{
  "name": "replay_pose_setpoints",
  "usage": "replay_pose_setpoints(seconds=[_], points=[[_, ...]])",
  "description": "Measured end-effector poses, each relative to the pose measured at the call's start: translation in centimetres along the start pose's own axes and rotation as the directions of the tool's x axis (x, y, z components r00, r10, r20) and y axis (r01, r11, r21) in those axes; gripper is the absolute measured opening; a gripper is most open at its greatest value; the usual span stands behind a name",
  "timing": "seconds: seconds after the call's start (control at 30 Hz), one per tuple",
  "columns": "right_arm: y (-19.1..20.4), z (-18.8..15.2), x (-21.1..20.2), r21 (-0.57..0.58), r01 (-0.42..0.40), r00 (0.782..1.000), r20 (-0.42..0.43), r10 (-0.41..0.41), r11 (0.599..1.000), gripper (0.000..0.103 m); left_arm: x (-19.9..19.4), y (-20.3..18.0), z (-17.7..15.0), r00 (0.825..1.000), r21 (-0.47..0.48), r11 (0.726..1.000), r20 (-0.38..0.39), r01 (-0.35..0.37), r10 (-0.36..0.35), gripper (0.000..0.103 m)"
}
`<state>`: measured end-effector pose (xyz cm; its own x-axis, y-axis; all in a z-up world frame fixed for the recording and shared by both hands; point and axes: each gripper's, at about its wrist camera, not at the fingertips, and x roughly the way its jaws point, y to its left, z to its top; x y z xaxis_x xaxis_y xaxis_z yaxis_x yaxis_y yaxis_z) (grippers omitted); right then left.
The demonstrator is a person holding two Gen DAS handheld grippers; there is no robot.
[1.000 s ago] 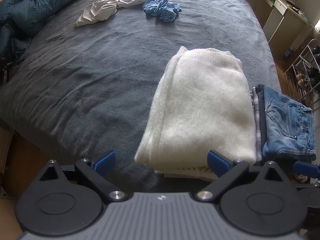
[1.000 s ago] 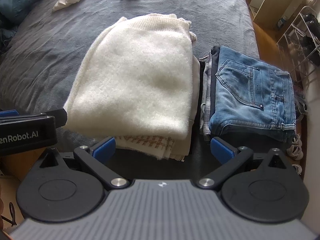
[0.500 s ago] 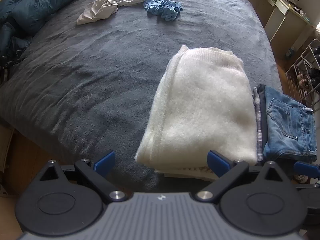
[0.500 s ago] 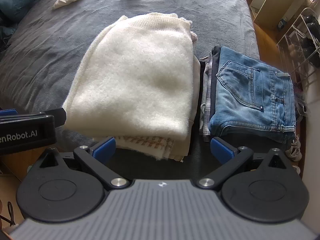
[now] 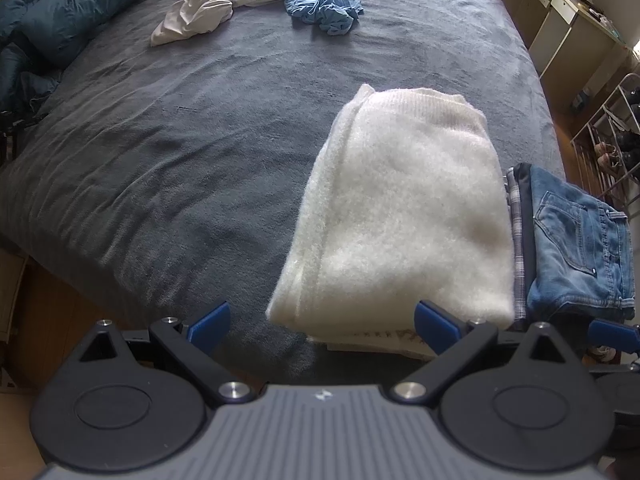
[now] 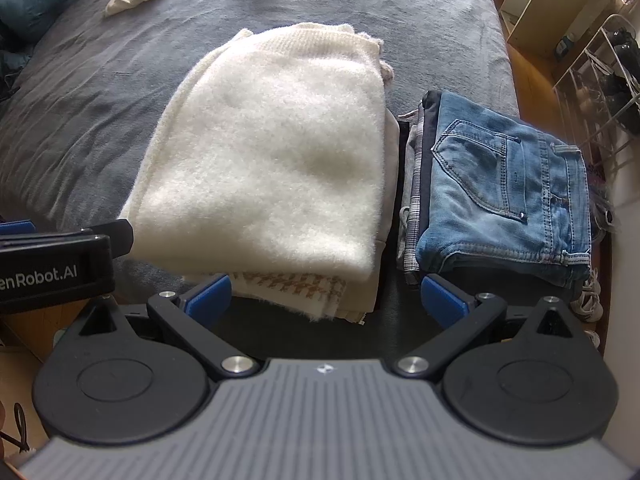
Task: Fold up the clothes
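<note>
Left wrist view: the left tool (image 5: 322, 322) stands spread and empty at the near edge of the bed with the dark grey-blue cover (image 5: 192, 152); against the frames of a second ago the view has only drifted slightly, and no garment has moved; the fold of the fluffy cream-white folded sweater (image 5: 404, 216) therefore reads as finished. The sweater tops a low stack near the bed's near edge, just beside the folded blue denim jeans (image 5: 580, 248). Two items remain unfolded at the far end: the crumpled white garment (image 5: 208, 12) and the crumpled blue garment (image 5: 324, 6), close together; a wide bare stretch of cover lies between them and the tool, giving free room to reach.

Right wrist view: the right tool (image 6: 326, 300) is likewise spread wide, gripping nothing, low before the stack; a cream houndstooth-patterned folded cloth (image 6: 296, 286) shows under the sweater; the jeans pile sits at the bed's right edge, with the wire shoe rack (image 6: 600, 76) beyond; little margin exists on that side.
</note>
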<state>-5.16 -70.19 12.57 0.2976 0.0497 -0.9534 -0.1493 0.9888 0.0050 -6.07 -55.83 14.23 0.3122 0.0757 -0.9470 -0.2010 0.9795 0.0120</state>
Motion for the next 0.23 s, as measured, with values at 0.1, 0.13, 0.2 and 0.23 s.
replay_pose_setpoints(seconds=[0.1,0.13,0.2,0.23], points=[[-0.08,-0.01,0.07,0.001,0.001,1.0,-0.002,-0.001,1.0,0.102,0.06,-0.06,0.01,1.0,0.002,1.0,-0.003,0.0,0.0,0.099],[-0.07,-0.04,0.08,0.002,0.002,1.0,-0.003,-0.002,1.0,0.102,0.06,-0.07,0.0,1.0,0.002,1.0,-0.003,-0.001,0.001,0.099],[-0.13,-0.01,0.12,0.003,0.005,1.0,-0.004,-0.005,1.0,0.102,0.05,-0.08,-0.02,1.0,0.003,1.0,-0.002,0.001,-0.001,0.099],[-0.16,0.01,0.12,0.004,0.006,1.0,-0.004,-0.006,1.0,0.102,0.05,-0.08,-0.03,1.0,0.003,1.0,-0.002,0.001,-0.001,0.099]])
